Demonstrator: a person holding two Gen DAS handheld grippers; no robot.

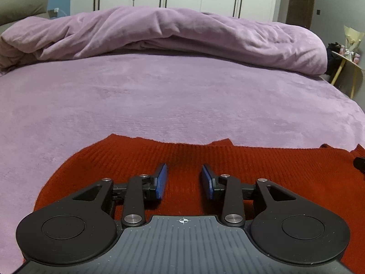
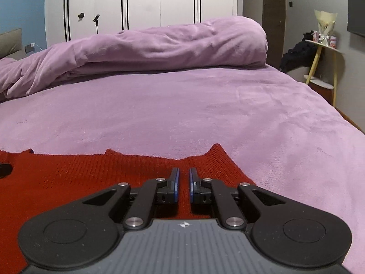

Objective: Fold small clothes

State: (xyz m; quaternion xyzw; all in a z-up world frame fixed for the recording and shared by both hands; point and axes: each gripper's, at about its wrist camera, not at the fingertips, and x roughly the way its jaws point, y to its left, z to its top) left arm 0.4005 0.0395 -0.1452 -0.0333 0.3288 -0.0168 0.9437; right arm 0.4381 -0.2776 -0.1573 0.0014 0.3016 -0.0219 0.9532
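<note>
A red ribbed knit garment (image 1: 262,171) lies flat on the purple bed cover, spread across the near edge; it also shows in the right wrist view (image 2: 79,173). My left gripper (image 1: 183,171) is open, low over the garment's left part, nothing between its blue pads. My right gripper (image 2: 183,173) hovers over the garment's right part, its jaws a narrow gap apart with nothing held between them. The tip of the right gripper (image 1: 360,163) shows at the right edge of the left wrist view, and the left gripper (image 2: 4,169) at the left edge of the right wrist view.
The bed (image 1: 159,96) is covered in purple plush fabric. A bunched purple duvet (image 1: 182,34) lies across its far side. White wardrobes (image 2: 141,2) stand behind. A small side table (image 2: 324,45) with a bouquet stands at the right, beyond the bed's edge.
</note>
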